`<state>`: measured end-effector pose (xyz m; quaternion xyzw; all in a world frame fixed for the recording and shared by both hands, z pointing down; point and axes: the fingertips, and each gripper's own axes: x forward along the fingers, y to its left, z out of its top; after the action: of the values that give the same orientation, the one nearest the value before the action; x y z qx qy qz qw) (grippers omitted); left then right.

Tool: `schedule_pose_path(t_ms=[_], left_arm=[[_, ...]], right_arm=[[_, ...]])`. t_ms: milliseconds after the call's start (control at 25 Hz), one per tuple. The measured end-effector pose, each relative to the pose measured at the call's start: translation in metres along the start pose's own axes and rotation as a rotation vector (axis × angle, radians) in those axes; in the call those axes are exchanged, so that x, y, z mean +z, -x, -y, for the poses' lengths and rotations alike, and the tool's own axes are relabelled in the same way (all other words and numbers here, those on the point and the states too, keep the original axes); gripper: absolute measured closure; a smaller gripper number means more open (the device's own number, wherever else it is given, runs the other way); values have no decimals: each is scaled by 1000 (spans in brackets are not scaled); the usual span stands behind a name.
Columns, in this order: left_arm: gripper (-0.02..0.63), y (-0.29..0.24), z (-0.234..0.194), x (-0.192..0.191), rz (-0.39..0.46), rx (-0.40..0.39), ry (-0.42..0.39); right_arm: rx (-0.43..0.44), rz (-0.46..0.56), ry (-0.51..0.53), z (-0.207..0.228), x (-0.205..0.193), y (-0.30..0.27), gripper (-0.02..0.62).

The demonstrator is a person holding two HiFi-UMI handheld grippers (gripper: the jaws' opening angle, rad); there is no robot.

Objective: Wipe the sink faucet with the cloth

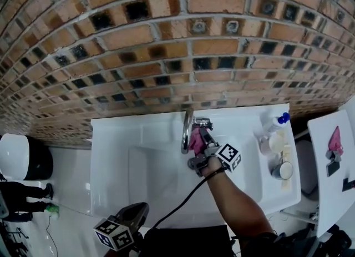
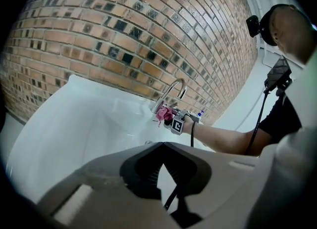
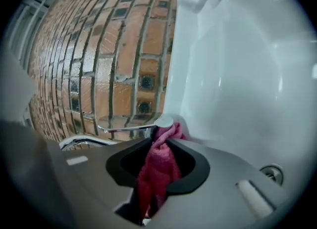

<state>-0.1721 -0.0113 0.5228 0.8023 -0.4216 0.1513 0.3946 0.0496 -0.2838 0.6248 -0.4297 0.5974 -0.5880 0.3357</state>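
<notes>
Pink cloth [image 3: 158, 173] pinched in right gripper [image 3: 161, 141] jaws, against chrome faucet [image 1: 186, 131], brick wall [image 1: 166, 39] behind, blue-capped bottle [image 1: 277, 121] on white sink [image 1: 111, 156] ledge, left gripper [image 2: 162, 144] closed, empty, near front edge.

We find no words, numbers or brand names that can be read anywhere in these views. The only printed marks we see are black-and-white square patterns, made of blocks and not letters, on the faces of two white cubes: the marker cube [image 1: 115, 233] on the left gripper [image 1: 136, 212] and the second marker cube [image 1: 228, 156] on the right gripper [image 1: 201, 127]. A white bottle [image 1: 277, 121] with a blue cap stands on the sink's right edge; any print on it is too small for us to read.
</notes>
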Motion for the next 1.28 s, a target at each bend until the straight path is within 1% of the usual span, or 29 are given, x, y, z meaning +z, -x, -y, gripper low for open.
schedule_pose_path(t_ms=[120,240,360,520,640,680,760,800,920,960,1000,1080,1280], left_arm=[[601,-4,-3,-4,-14,-20,18],[601,-8,2,-1,-15,-41,10],[601,-11,5,-1,-21,-55,3],[601,-9,8,0,-19,-60,-5],[601,-7,5,-2,-16,-53,6],[601,-5,4,-3,-14,-50,13],[601,-2,3,-4,-11,-42,18],[601,-1,3,-5,-11,-37,19],[601,2,4,-7,-10,-22,22],[601,3,5,-8,-9,-16,22],[601,5,5,-8,-8,-10,19],[601,8,5,-10,-6,1,17],[601,23,-2,-16,8,32,46]], right_arm=[[24,14,-19,-6,0,4,499],[29,20,-40,-14,-1,6,499],[75,35,-43,-30,2,6,499],[162,33,10,-62,8,0,499],[215,19,47,-68,4,1,499],[216,12,55,-65,1,4,499],[178,-5,67,-49,-6,9,499],[137,-18,76,-37,-10,11,499],[-36,-73,86,9,-23,16,499],[-65,-84,79,18,-27,15,499],[-74,-87,72,22,-29,12,497],[-63,-81,68,20,-29,4,499],[-52,-61,75,7,-31,-16,499]])
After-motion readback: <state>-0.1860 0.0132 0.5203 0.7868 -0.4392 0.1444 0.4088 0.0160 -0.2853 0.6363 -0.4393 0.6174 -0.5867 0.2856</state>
